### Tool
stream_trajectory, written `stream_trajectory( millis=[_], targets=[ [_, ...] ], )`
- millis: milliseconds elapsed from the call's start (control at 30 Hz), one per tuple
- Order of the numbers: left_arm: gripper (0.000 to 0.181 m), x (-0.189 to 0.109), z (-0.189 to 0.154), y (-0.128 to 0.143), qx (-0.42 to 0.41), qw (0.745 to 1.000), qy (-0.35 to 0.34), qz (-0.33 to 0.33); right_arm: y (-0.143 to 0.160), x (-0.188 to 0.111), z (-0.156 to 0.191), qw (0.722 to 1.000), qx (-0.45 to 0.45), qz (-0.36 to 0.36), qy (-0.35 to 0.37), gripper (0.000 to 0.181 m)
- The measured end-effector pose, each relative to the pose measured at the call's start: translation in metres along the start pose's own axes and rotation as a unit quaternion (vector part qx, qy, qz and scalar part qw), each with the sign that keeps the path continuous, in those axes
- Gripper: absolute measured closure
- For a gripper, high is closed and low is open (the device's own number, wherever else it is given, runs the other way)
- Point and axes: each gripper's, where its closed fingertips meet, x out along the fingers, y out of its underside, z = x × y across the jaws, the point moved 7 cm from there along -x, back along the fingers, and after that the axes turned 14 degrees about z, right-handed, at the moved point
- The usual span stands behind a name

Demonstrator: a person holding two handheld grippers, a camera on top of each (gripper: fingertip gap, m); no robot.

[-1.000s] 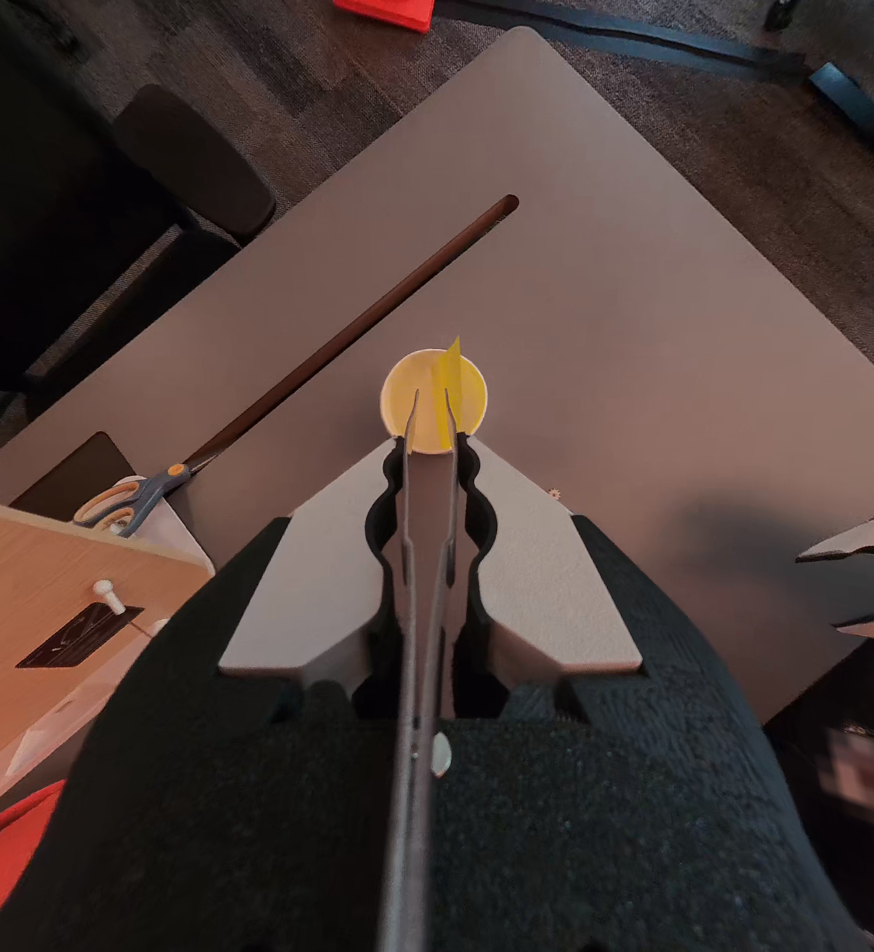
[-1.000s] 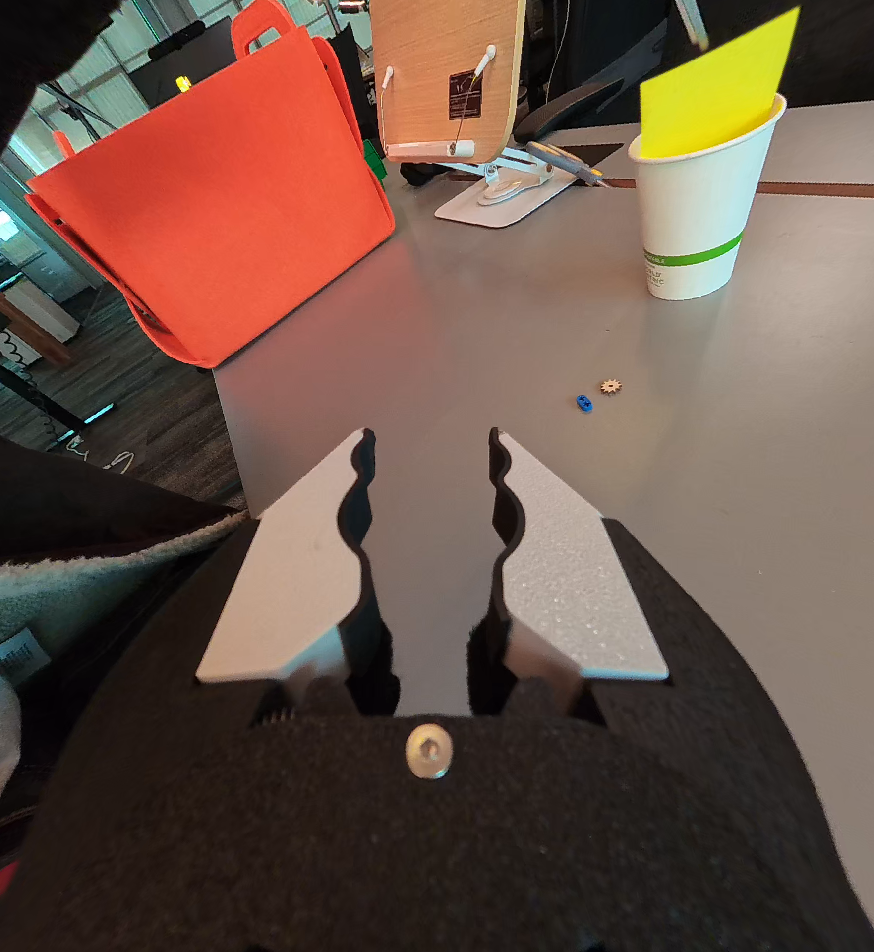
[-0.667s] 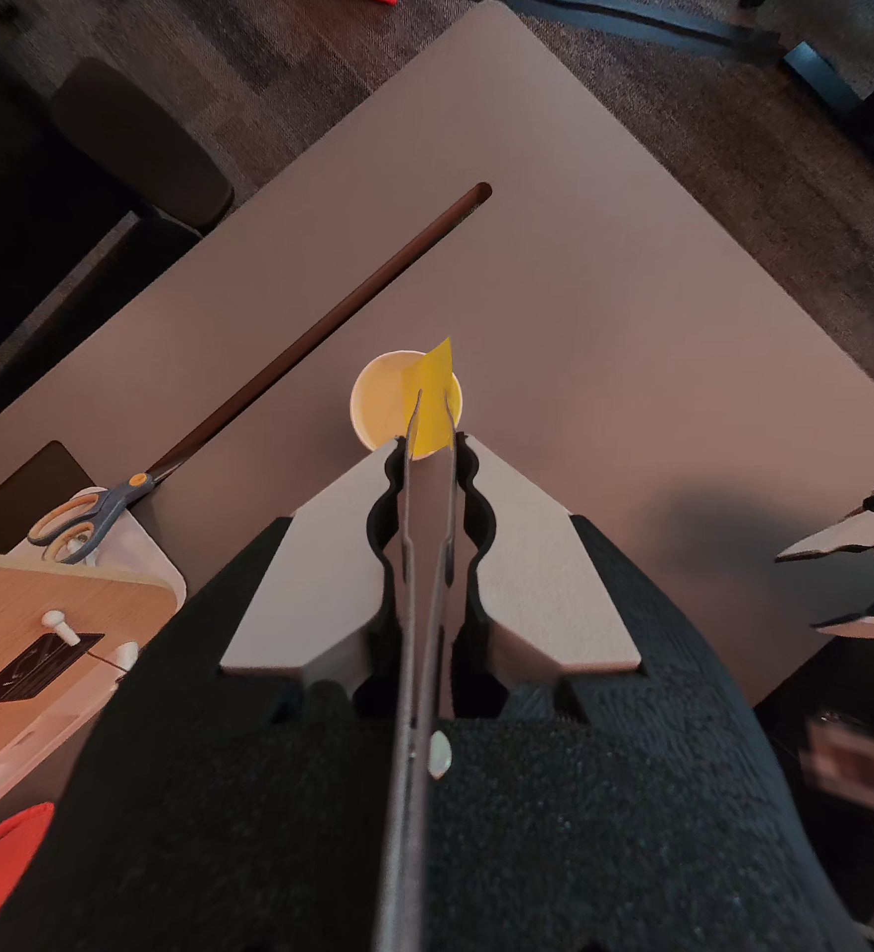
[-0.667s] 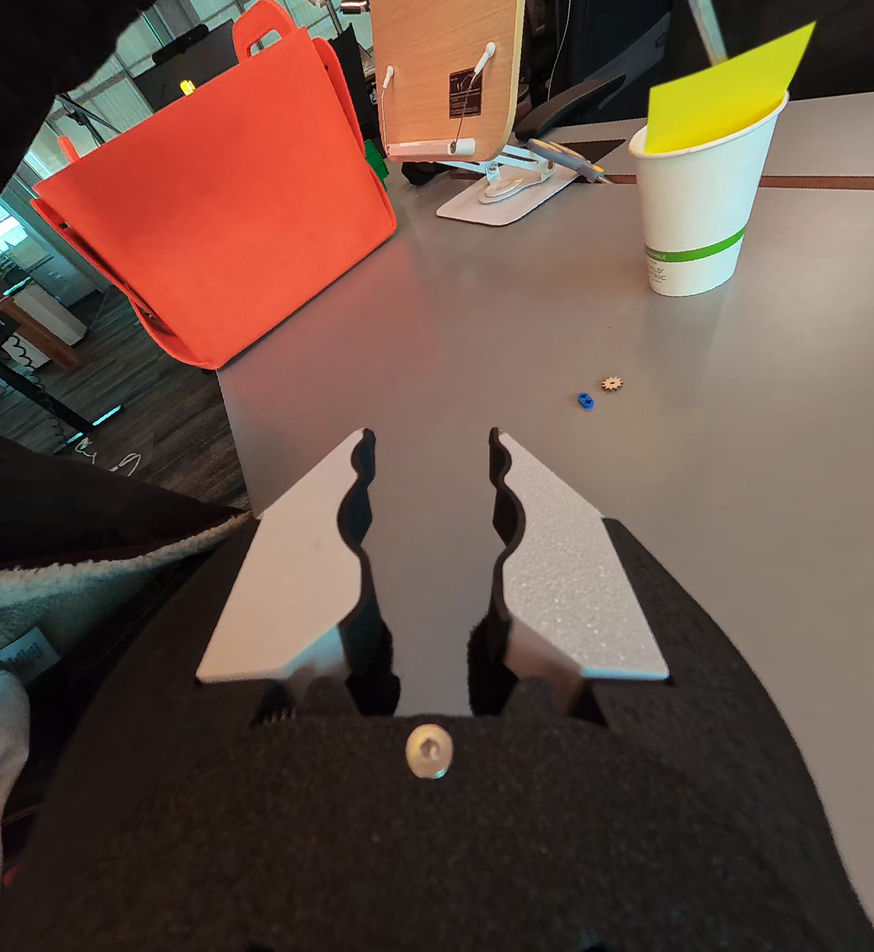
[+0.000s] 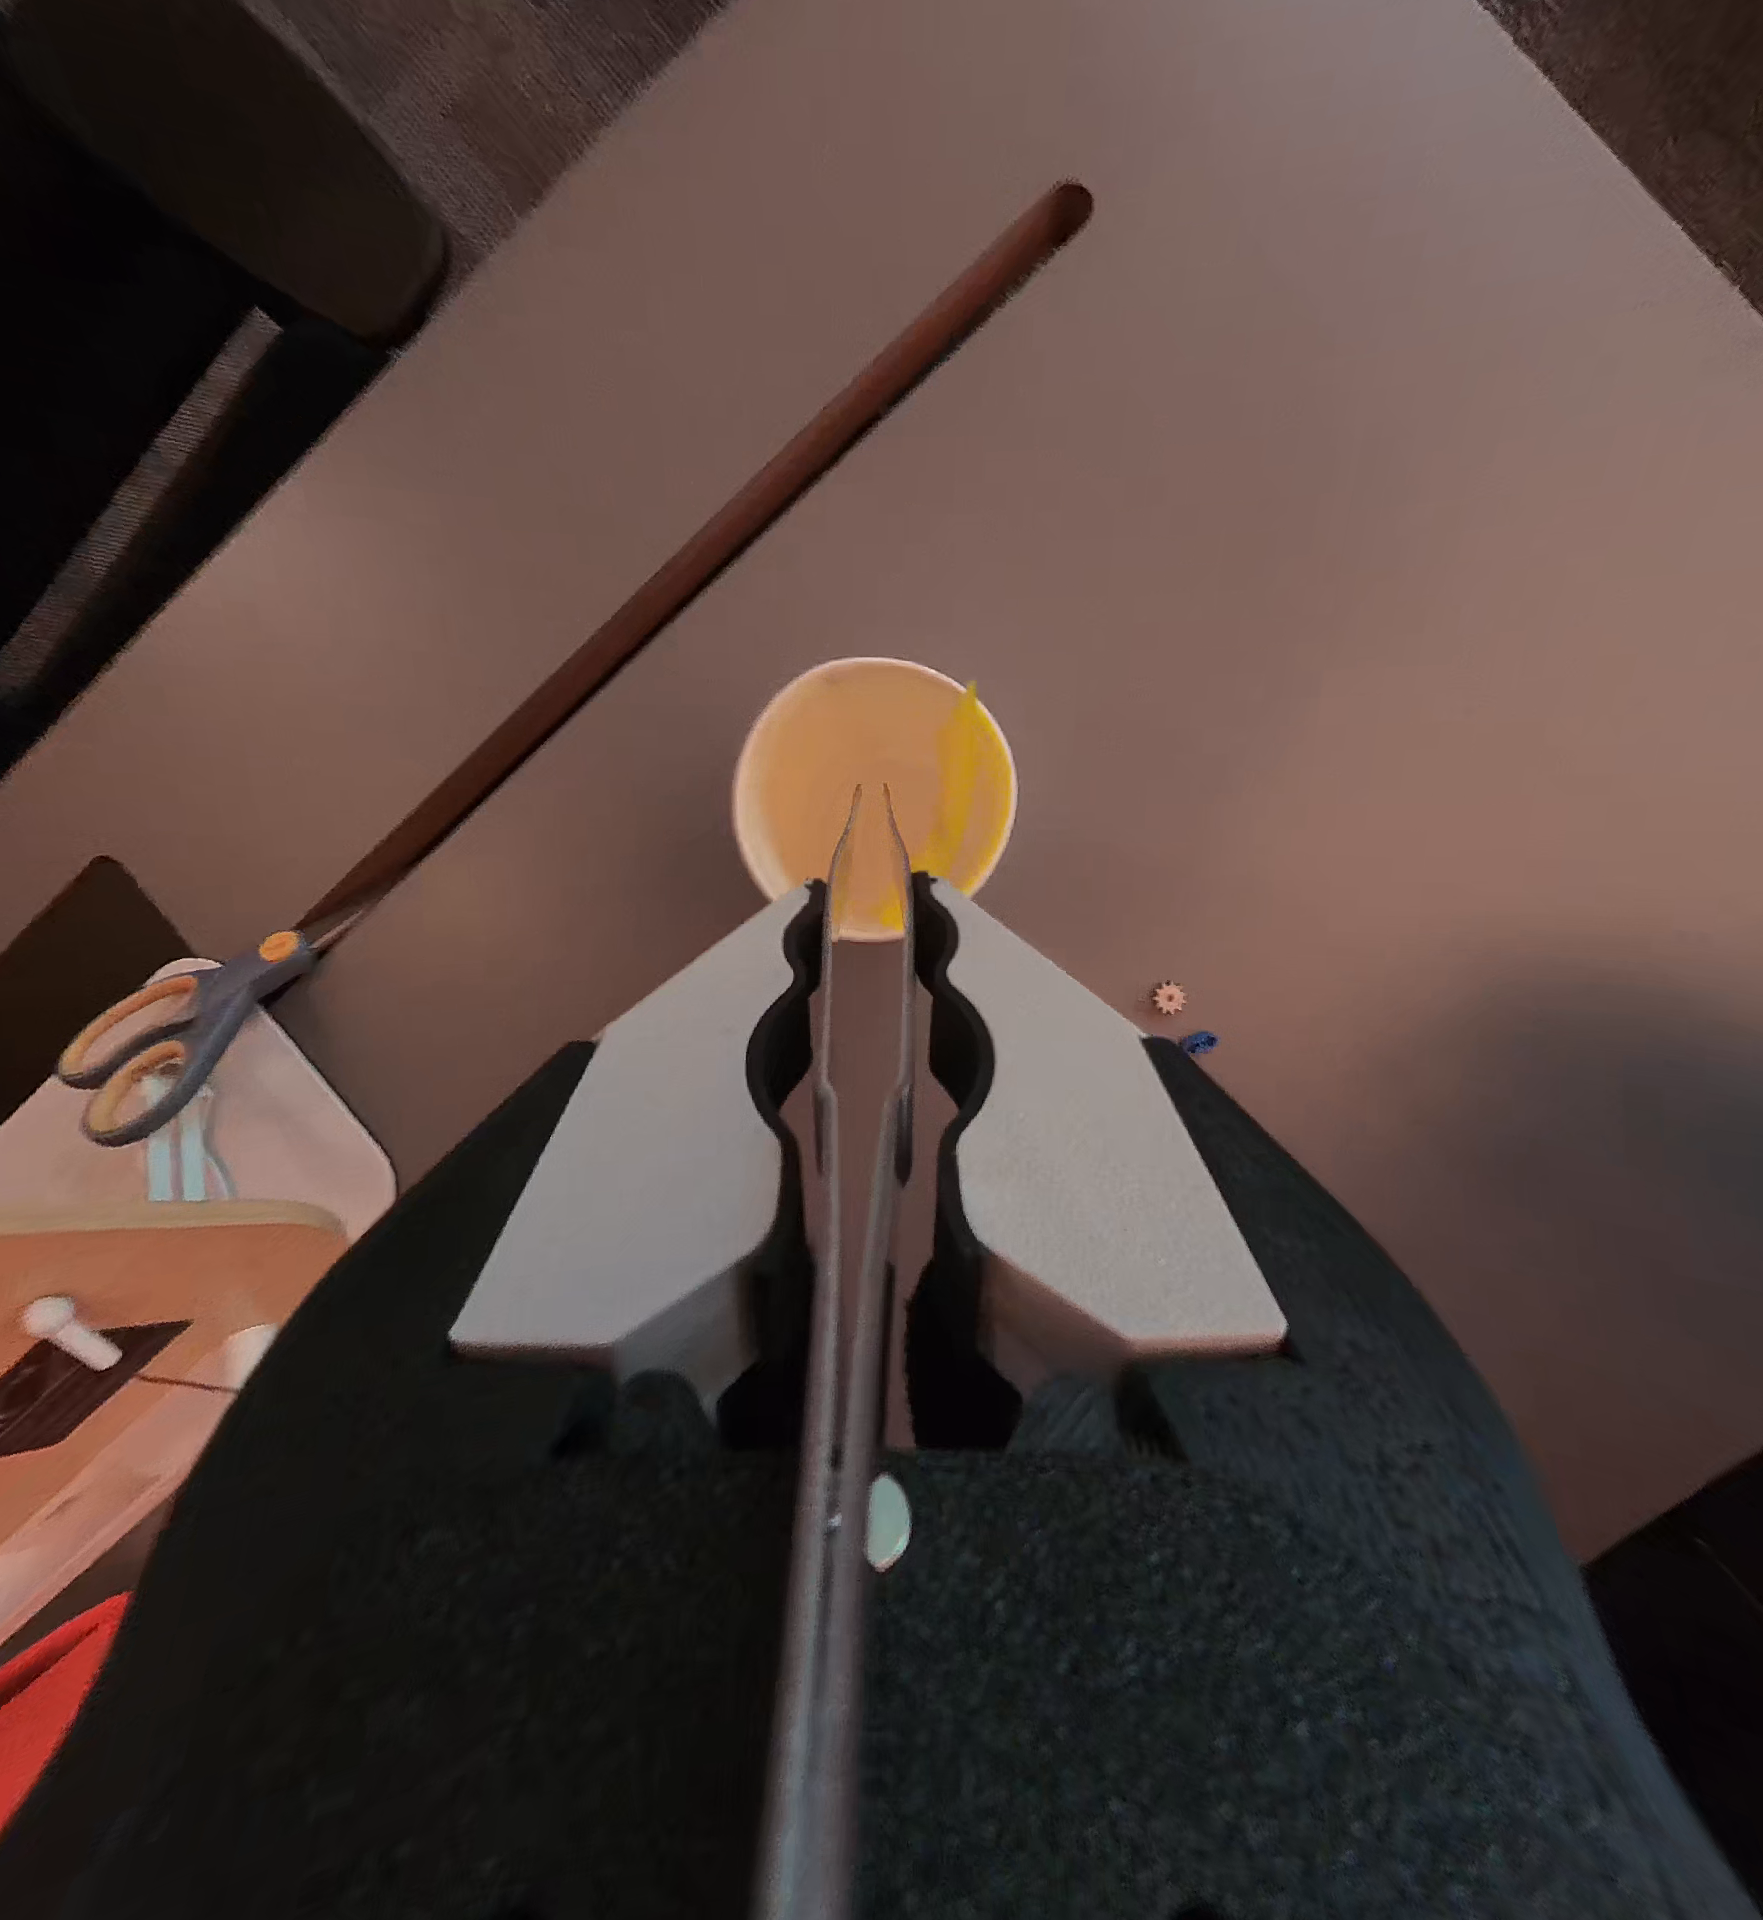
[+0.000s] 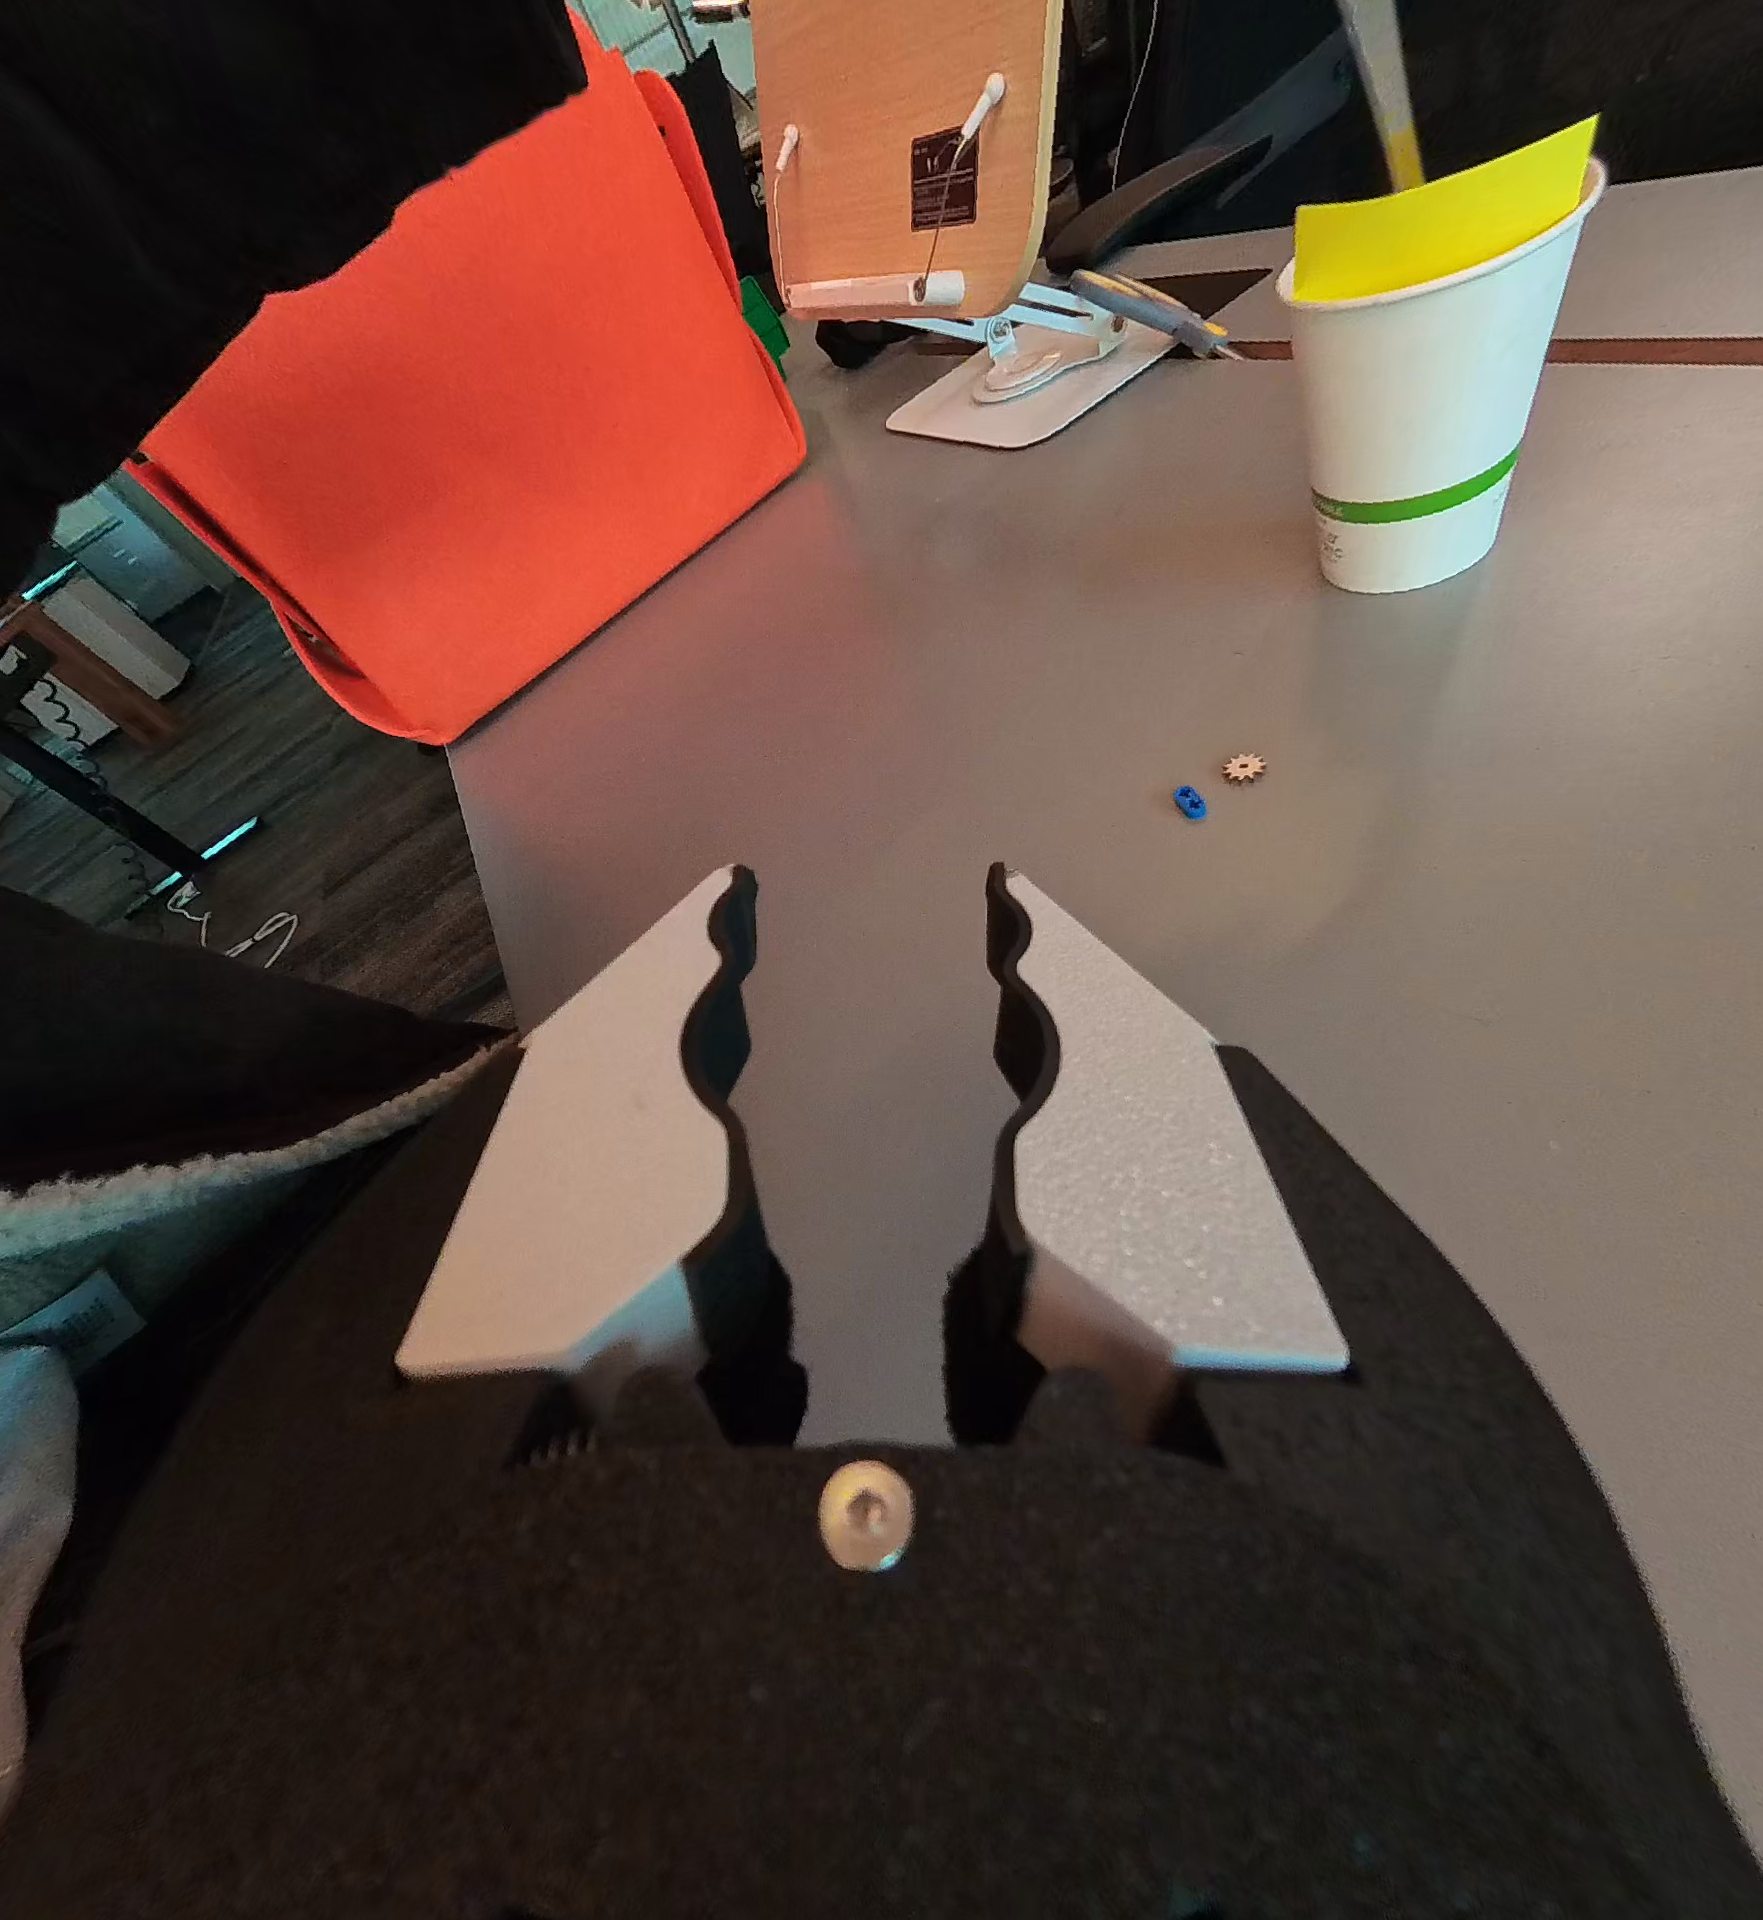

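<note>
**Left tool** (image 5: 866, 883): jaws drawn in on a pair of steel tweezers (image 5: 817, 1662), which ran out along the gap between them. The pinch was light, since the tweezer tips stood slightly apart and held nothing. The tips hung over the mouth of a white paper cup (image 5: 804, 769).

**Cup contents:** a yellow paper slip (image 5: 960, 769) stood on edge inside, leaning on the wall to one side of the tips and apart from them. In the right wrist view the slip's upper part rose above the rim.

**Cup position:** upright, well in from the worktop (image 5: 1376, 520) edges and just beside the long brown slot (image 5: 700, 561).

**Handling, as a judgement:**
- The jaws bore on springy tweezer arms, so an even squeeze would keep the tips aligned.
- The light cup would tip if its rim were knocked.

**Right tool** (image 6: 872, 883): jaws wide apart and empty, held above the worktop near the corner by the orange felt bag (image 6: 492, 416).

**Surroundings:**
- A small toothed wheel (image 6: 1244, 768) and a blue piece (image 6: 1189, 801) lay near each other between that tool and the cup.
- Scissors (image 5: 170, 1039) rested on a white base, with a wooden board (image 6: 898, 156) above, toward the edge near the bag.
</note>
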Motion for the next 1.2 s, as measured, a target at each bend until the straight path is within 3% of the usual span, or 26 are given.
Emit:
stream_trajectory(
  millis=[233,367,833,1200],
  targets=[
    [0.164,-0.064,-0.011,0.002,0.066,0.994,0.007,-0.09,0.001,0.0,-0.001,1.0,0.003,0.001,-0.003,0.138],
    [0.165,-0.078,-0.022,0.012,0.125,0.987,0.037,-0.093,0.001,0.001,0.0,1.0,0.004,0.004,-0.005,0.138],
    [0.169,-0.037,-0.016,0.018,0.161,0.986,-0.024,-0.02,0.001,0.001,-0.001,1.0,0.006,0.005,-0.007,0.138],
    [0.17,0.006,-0.003,0.014,0.14,0.99,-0.01,0.021,0.002,0.002,0.0,1.0,0.007,0.007,-0.009,0.138]
  ],
)
